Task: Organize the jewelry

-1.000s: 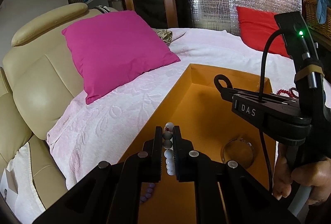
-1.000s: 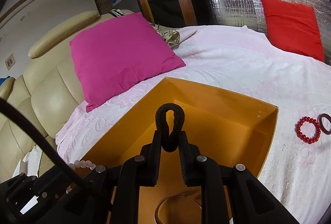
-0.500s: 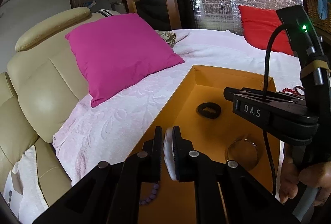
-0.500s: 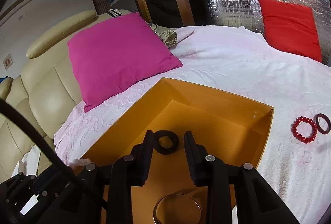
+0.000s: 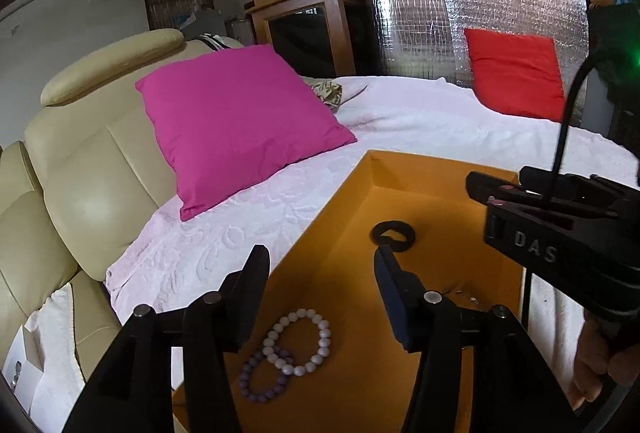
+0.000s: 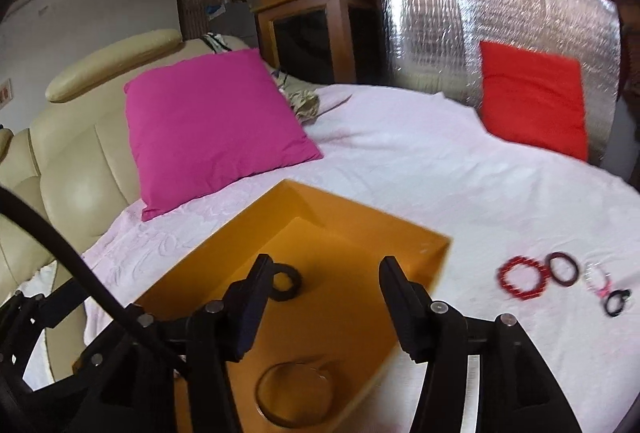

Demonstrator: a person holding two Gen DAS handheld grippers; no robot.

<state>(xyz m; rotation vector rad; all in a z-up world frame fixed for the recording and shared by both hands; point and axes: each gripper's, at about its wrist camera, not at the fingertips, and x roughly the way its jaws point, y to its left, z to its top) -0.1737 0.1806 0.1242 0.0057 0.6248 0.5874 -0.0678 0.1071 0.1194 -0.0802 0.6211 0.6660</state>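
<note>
Over the box (image 5: 352, 189), both grippers, left (image 5: 320, 289) and right (image 6: 324, 293), are opening, nothing between their jaws. Bead bracelets (image 5: 298, 341) and a black ring (image 5: 393, 233) lie inside. Loose pieces (image 6: 522, 277) wait on the blanket (image 6: 440, 161); its soft folds could spoil a pinch.

- The box (image 5: 404, 169) looks like matt orange card.
- The white bracelet (image 5: 304, 341) has glossy, pearly beads.
- The blanket (image 5: 224, 245) is pale pink cloth with a raised pattern.
- The sofa (image 5: 92, 169) is smooth, shiny cream leather.
- The panel (image 5: 472, 17) is crinkled silver foil.
</note>
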